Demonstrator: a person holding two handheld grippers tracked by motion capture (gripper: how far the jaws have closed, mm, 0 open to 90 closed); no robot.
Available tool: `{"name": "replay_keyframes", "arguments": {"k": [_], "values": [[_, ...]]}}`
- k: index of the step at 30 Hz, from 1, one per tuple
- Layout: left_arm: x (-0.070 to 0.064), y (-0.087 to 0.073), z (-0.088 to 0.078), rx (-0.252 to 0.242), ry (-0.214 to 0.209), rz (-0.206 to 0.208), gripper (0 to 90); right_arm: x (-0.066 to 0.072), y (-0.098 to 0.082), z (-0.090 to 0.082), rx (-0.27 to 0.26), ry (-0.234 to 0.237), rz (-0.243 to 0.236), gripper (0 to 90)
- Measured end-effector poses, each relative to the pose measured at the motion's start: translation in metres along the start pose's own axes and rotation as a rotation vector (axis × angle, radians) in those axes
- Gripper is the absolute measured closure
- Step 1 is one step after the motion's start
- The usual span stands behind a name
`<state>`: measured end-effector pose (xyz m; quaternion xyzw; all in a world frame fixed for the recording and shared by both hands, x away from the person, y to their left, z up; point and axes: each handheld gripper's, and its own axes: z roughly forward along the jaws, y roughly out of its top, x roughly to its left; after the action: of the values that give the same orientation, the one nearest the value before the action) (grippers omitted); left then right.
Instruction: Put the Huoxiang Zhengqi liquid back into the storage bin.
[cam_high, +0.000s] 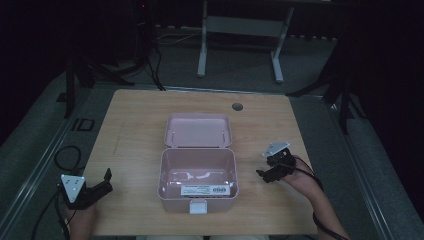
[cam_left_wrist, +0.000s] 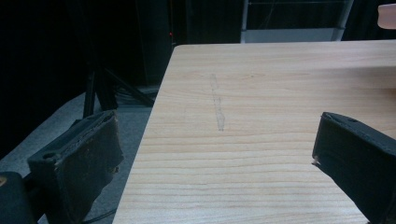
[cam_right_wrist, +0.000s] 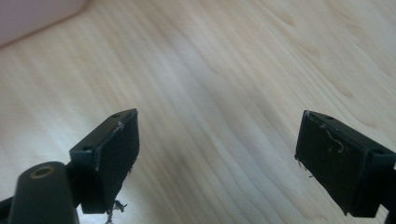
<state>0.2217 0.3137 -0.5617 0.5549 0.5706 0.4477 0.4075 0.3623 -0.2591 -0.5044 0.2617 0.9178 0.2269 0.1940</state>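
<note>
Pink box (cam_high: 198, 175) open, label inside | lid (cam_high: 198, 130) back | both tongs spread

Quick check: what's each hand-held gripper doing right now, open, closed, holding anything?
Left hand-held gripper: open, holding nothing.
Right hand-held gripper: open, holding nothing.

The label (cam_high: 204, 189) inside my pink box (cam_high: 198, 172) is too small to read. In my right tool's view the box is cut to a corner at the top left edge. Beyond the worktop (cam_high: 130, 140), the surroundings are lost in darkness.
</note>
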Motion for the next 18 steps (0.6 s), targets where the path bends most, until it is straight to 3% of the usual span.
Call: {"name": "replay_keyframes", "arguments": {"k": [3, 10, 14, 18], "values": [[0.000, 0.000, 0.000, 0.001, -0.001, 0.000, 1.4, -0.003, -0.010, 0.000, -0.037, 0.001, 0.039, 13.3], [0.000, 0.000, 0.000, -0.002, 0.000, -0.002, 1.3, -0.006, -0.034, -0.001, -0.126, -0.080, 0.129, 13.1], [0.000, 0.000, 0.000, -0.001, -0.001, -0.002, 1.3, -0.009, -0.048, -0.001, -0.176, -0.085, 0.192, 13.1], [0.000, 0.000, 0.000, -0.001, 0.000, -0.002, 1.3, -0.013, -0.059, -0.002, -0.202, -0.121, 0.250, 13.1]]}}
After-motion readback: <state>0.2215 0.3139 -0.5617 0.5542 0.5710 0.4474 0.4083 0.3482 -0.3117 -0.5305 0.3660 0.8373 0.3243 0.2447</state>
